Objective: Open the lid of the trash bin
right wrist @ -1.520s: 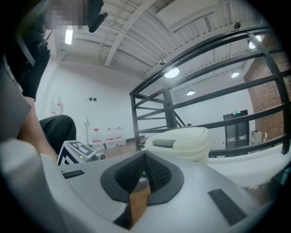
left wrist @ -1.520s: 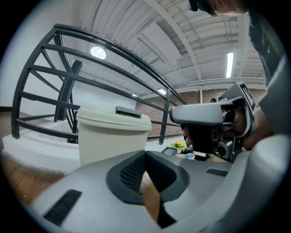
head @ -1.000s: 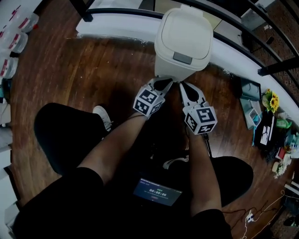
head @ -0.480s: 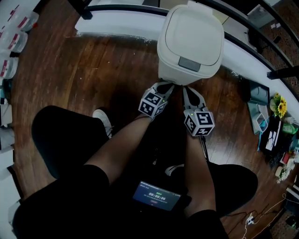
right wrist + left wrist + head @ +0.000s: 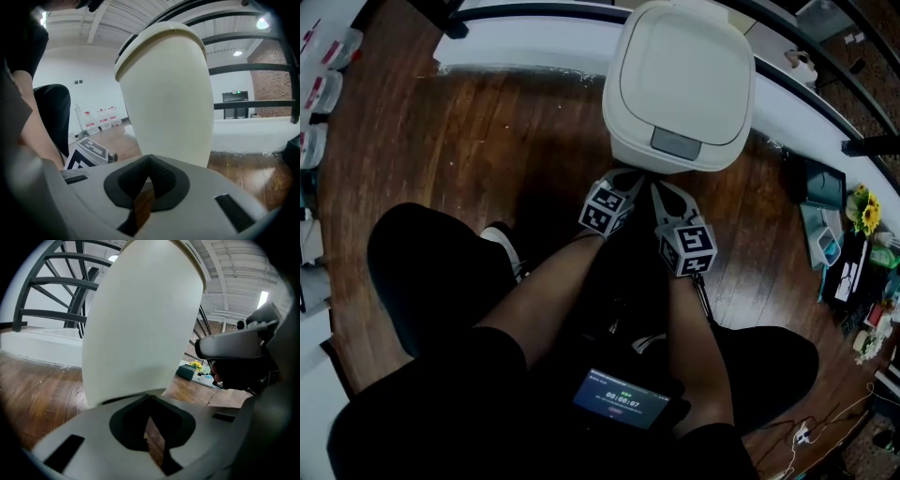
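The cream trash bin [image 5: 680,84] stands on the wood floor with its lid [image 5: 684,66] down and a grey push tab [image 5: 676,143] at the front edge. Both grippers are low in front of the bin's body, side by side and below the lid. My left gripper [image 5: 623,176] is shut with nothing in it, its tips [image 5: 150,397] close to the bin wall [image 5: 140,324]. My right gripper [image 5: 661,190] is shut and empty too, pointing at the bin's wall [image 5: 168,93]. Whether either touches the bin is hidden.
A white curved ledge [image 5: 534,42] with a black railing runs behind the bin. A shelf with flowers and small items [image 5: 853,244] is at the right, storage boxes [image 5: 319,94] at the left. The person's legs, shoes and a screen device [image 5: 622,398] are below.
The bin now sits larger and closer in the head view. Both grippers have drawn nearer to each other and to the bin's front; the lid stays down.
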The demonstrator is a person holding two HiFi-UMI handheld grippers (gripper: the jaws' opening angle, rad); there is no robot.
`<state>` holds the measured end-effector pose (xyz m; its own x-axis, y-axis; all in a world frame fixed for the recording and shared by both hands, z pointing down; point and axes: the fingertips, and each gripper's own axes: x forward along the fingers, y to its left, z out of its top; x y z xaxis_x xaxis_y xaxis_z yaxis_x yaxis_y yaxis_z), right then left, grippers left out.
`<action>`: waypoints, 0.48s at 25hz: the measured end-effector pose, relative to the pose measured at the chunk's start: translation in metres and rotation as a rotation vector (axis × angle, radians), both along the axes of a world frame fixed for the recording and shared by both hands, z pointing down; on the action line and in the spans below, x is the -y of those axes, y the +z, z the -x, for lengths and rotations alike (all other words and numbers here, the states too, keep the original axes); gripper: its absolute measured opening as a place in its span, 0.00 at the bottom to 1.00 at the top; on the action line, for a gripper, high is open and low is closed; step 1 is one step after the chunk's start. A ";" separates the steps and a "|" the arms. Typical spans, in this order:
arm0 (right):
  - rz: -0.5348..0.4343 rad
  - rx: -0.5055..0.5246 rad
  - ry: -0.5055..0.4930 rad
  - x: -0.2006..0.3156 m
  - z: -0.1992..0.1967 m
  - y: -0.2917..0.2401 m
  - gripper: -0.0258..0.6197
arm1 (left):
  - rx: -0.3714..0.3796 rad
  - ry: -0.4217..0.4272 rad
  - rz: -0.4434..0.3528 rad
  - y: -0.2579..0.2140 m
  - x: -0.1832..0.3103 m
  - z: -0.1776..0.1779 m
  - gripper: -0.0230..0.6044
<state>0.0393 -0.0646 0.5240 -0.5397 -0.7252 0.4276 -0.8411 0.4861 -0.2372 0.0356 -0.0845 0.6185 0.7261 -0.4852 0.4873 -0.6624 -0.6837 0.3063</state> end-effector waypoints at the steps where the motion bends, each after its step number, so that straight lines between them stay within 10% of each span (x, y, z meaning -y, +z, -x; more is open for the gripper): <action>1: 0.006 0.005 -0.003 0.002 0.001 0.003 0.07 | -0.002 -0.006 0.008 0.004 0.003 0.000 0.07; 12: 0.054 0.012 -0.011 0.018 0.002 0.031 0.07 | 0.014 -0.022 0.039 0.032 0.030 -0.005 0.07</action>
<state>0.0372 -0.0825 0.5551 -0.5526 -0.6956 0.4590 -0.8329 0.4812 -0.2735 0.0404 -0.1147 0.6508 0.7085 -0.4818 0.5156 -0.6816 -0.6566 0.3230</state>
